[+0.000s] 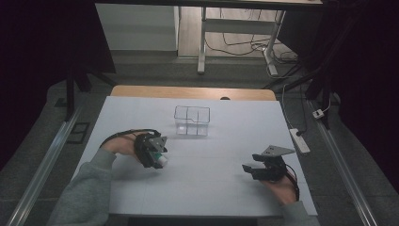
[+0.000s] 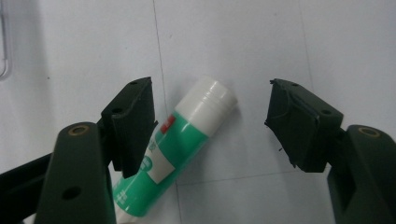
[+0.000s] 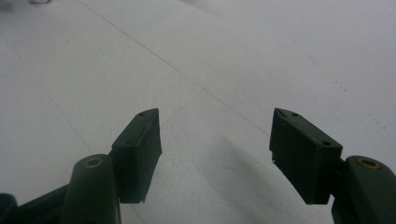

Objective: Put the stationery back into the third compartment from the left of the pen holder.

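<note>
White tabletop [image 1: 226, 141]: clear divided box [image 1: 191, 120].

Right hand-held gripper [image 3: 215, 140]: two black jaws rising from the lower edge, standing well apart, nothing between them. Tabletop [image 3: 243, 56]: white, matte, crossed by faint seam lines beyond the jaws; soft shadow just beside the left jaw

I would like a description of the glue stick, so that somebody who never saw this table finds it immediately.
Start from the white table and go to its left side, in front of the clear divided box. There the left gripper stands over the glue stick, which lies flat between its open jaws. It is the one green and white tube, with a white cap.
</note>
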The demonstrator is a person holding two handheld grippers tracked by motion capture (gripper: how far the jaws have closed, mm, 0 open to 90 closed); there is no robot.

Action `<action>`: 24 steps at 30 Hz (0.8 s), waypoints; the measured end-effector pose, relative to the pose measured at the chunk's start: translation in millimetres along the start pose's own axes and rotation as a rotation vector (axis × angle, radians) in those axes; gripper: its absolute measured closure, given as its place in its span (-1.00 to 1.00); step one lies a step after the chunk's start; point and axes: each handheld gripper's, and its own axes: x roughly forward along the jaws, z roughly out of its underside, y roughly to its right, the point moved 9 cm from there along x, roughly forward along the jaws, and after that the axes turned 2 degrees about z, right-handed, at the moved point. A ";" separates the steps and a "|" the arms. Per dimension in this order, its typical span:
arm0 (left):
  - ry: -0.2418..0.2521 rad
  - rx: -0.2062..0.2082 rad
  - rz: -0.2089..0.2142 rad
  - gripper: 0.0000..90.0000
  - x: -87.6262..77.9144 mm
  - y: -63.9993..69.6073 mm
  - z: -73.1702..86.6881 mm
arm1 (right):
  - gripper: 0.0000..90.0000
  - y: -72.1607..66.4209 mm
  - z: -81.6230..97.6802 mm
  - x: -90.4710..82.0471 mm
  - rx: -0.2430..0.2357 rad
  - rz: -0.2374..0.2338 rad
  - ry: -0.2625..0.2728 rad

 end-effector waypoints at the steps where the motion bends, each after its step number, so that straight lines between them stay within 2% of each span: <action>1: -0.001 0.009 0.004 -0.26 1.3 -0.5 -1.2 | -0.25 -0.2 0.2 0.4 -0.002 0.001 -0.002; 9: -0.052 0.045 0.013 -0.08 7.7 -0.3 1.8 | -0.25 -0.9 0.6 1.2 -0.002 -0.002 -0.006; 14: -0.083 0.083 -0.022 0.05 11.4 -3.5 5.1 | -0.25 -1.6 0.8 1.5 -0.004 -0.006 -0.010; 24: -0.072 0.162 -0.006 0.27 12.7 -1.9 6.0 | -0.26 -1.9 1.0 1.9 -0.006 -0.006 -0.012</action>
